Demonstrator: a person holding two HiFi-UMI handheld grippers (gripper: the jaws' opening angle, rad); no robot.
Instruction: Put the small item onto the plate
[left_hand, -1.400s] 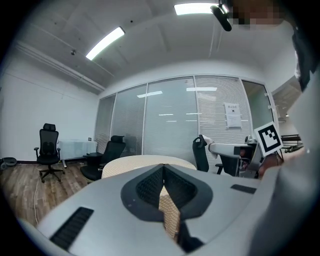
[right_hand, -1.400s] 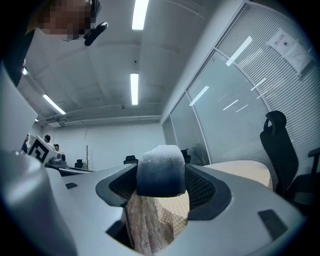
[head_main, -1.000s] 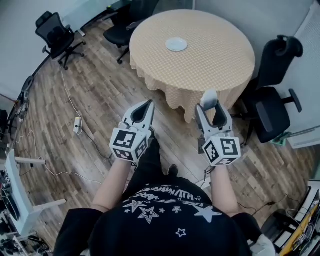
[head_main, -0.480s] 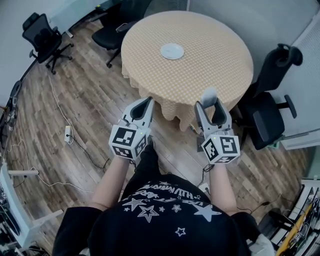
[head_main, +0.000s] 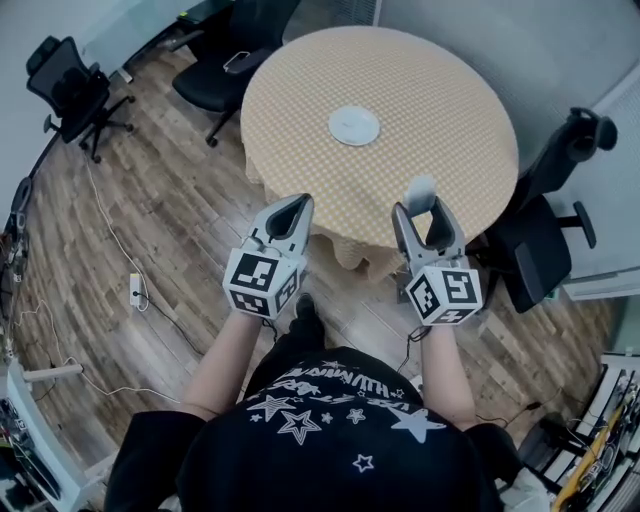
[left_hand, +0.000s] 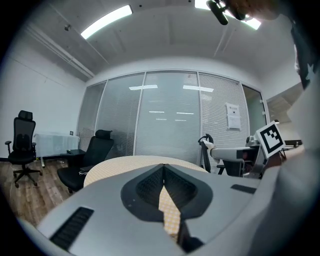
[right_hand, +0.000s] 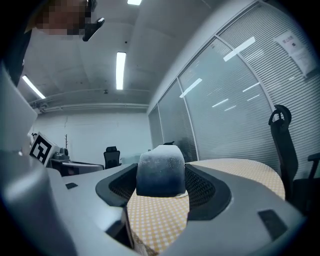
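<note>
Table nearer now: one plate, one small item in right tongs.

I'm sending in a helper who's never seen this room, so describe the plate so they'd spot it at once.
Look for the round table with the yellow checked cloth, black office chairs around it. Near its middle lies a small white plate, the only thing on that cloth.

The table wears a yellow-and-white check, and the plate is plain white. The item is pale grey above, dark blue below. A chair at the table's four o'clock is black.
</note>
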